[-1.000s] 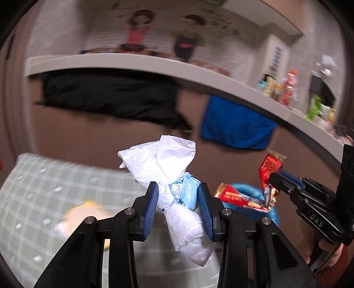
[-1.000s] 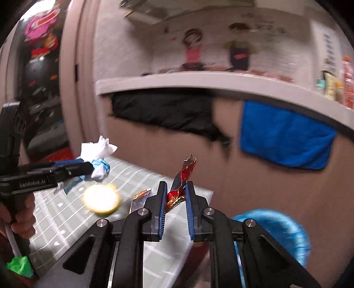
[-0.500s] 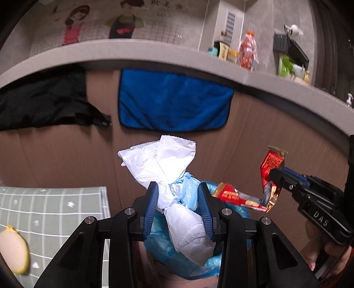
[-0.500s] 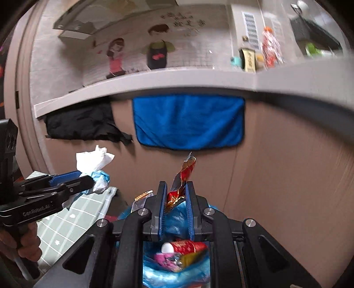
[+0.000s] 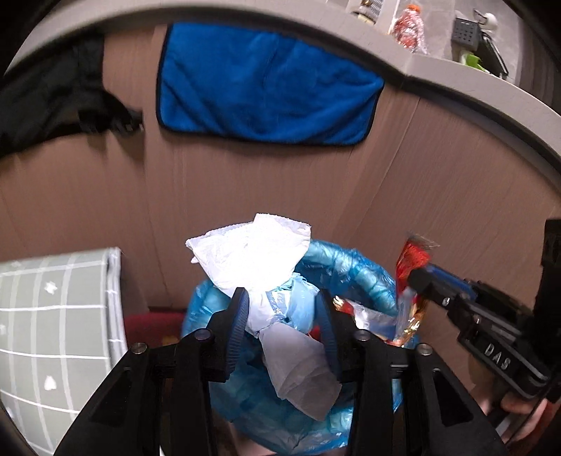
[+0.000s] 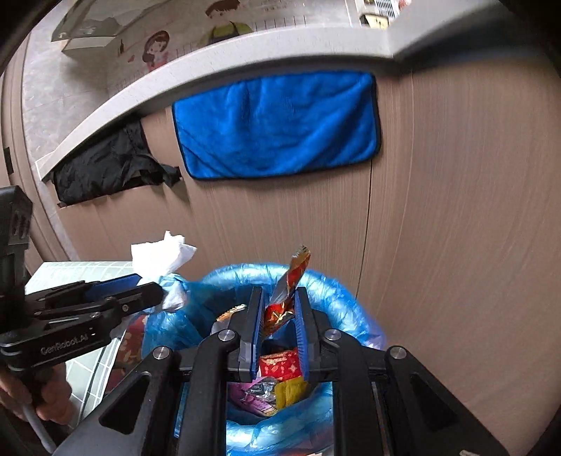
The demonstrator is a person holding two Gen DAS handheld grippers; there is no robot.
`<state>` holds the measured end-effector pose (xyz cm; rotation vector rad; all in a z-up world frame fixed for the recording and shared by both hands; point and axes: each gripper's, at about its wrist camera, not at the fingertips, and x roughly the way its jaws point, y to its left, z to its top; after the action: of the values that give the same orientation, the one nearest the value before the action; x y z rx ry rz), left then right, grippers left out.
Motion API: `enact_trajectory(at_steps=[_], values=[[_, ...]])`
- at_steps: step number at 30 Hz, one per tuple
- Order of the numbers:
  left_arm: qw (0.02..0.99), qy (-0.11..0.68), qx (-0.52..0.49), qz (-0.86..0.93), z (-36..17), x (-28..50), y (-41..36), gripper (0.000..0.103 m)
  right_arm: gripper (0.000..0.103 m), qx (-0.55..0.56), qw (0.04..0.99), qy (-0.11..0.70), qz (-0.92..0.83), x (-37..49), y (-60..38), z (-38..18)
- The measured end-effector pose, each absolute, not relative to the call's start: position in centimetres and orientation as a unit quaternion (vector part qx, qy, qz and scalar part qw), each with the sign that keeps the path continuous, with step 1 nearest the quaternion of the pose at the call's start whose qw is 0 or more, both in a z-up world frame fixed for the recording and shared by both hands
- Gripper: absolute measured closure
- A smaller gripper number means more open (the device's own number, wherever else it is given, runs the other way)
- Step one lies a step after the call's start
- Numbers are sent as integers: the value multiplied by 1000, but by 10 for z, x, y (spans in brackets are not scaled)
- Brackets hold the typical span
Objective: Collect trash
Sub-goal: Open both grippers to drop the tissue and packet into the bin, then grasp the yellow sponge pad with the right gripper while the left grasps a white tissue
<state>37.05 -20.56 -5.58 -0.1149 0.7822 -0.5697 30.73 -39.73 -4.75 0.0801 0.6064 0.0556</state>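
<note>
Tongs over the bin (image 6: 347,298), lower centre of frame: left tongs (image 5: 282,312) clamp crumpled tissue (image 5: 252,259), right tongs (image 6: 277,315) pinch an upright red wrapper (image 6: 285,298), both directly above its mouth.

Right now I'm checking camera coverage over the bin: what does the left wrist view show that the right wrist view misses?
Left wrist only: bottles on the counter and the tissue wad head-on in the left tool.
Right wrist only: wrappers inside the bin, cartoon stickers, and the right tool gripping a red wrapper.
Both: blue-lined trash bin, blue towel, black cloth.
</note>
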Motion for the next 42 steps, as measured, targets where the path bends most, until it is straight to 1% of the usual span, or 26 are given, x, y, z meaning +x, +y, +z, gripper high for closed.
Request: enact_trajectory(at_steps=[1,2,3,4,5,11,14,17,19,21,25,28,29,30,31,35,36,37,38,39,42], values=[[879,383,-61,-278,-58,374,-206,59,80,42,952,303,30,309,-398,-51],[872,392,-72,-285,-60,378,-204,55,72,44,951,304,32,310,-398,-54],[869,397,-80,-286,-60,380,-202,53,61,45,951,305,34,311,-399,-57],[868,398,-88,-282,-60,382,-200,51,57,47,950,306,39,311,-399,-60],[871,396,-93,-276,-58,383,-196,51,56,49,950,306,42,310,-399,-62],[893,370,-96,-239,-30,369,-154,51,56,52,948,312,33,306,-396,-59],[909,350,-91,-206,-15,349,-113,51,56,42,950,306,40,299,-383,-49],[920,347,-89,-159,-8,331,-62,51,56,18,953,297,58,293,-358,-35],[925,344,-93,-134,-6,318,-29,51,55,6,953,288,96,288,-323,-22],[928,342,-94,-110,-5,302,6,51,53,3,952,286,110,287,-311,-18],[934,338,-100,-56,-8,273,74,51,52,-19,943,285,173,284,-250,-5],[933,337,-126,-19,-15,257,127,51,52,-39,930,292,220,282,-203,-2],[932,336,-138,-5,-17,251,147,51,52,-52,925,294,234,280,-186,-2],[931,334,-145,5,-19,246,161,51,52,-83,915,301,257,278,-149,-7],[931,332,-151,17,-21,241,176,51,52,-83,915,301,257,278,-149,-7],[927,328,-171,62,-33,223,226,51,52,-113,889,323,305,276,-88,-23],[926,329,-174,65,-36,218,236,51,53,-116,874,338,330,276,-58,-33],[925,331,-177,68,-39,214,245,51,53,-116,874,338,330,276,-58,-33],[923,332,-179,71,-42,211,253,51,53,-124,863,349,344,278,-32,-44],[922,333,-180,74,-45,208,259,51,53,-124,863,349,344,278,-32,-44],[918,339,-190,80,-55,200,278,51,53,-163,852,349,353,278,13,-62]])
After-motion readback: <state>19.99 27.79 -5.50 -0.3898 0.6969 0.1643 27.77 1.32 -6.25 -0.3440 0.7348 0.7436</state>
